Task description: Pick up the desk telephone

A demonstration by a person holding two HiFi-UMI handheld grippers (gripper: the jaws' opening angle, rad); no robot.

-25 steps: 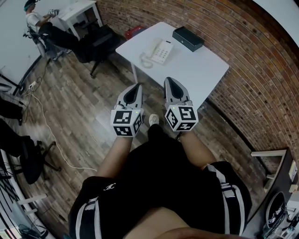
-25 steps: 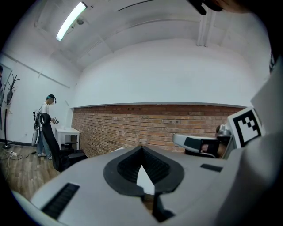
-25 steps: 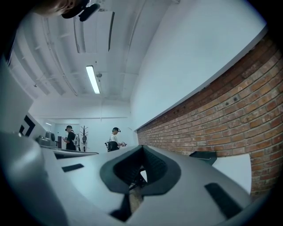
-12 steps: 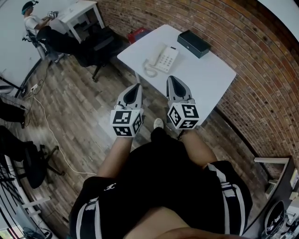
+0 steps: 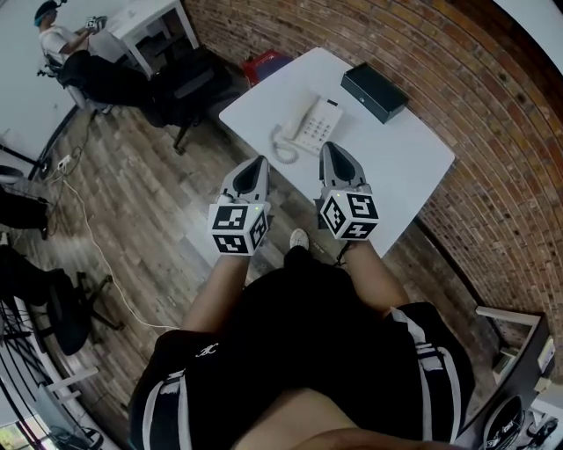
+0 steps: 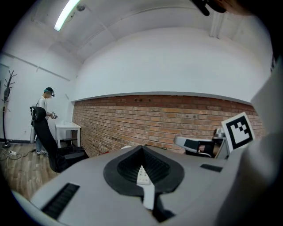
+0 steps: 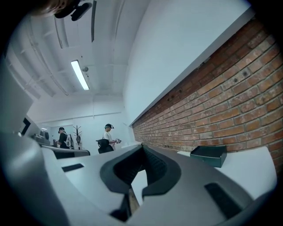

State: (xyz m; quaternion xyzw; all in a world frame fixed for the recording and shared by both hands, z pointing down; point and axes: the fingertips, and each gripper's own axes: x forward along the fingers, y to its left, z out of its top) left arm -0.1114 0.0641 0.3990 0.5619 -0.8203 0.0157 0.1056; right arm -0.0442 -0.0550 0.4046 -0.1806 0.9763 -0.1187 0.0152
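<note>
The white desk telephone lies on the white table, its coiled cord trailing toward the near edge. My right gripper is shut and empty, with its tip over the table just right of the telephone's near end. The left gripper is also shut and empty, and its tip is at the table's near edge beside the cord. In the left gripper view, a strip of the telephone's keypad shows through the hollow of the shut left gripper. The right gripper view shows only the shut right gripper and the table.
A black box sits at the table's far side, by the brick wall. A black office chair stands left of the table. A person stands by a second white desk. Cables cross the wooden floor.
Both grippers and the view have moved forward toward the table. The telephone is closer, and the right gripper's tip now reaches over the table beside it. Both grippers stayed shut.
</note>
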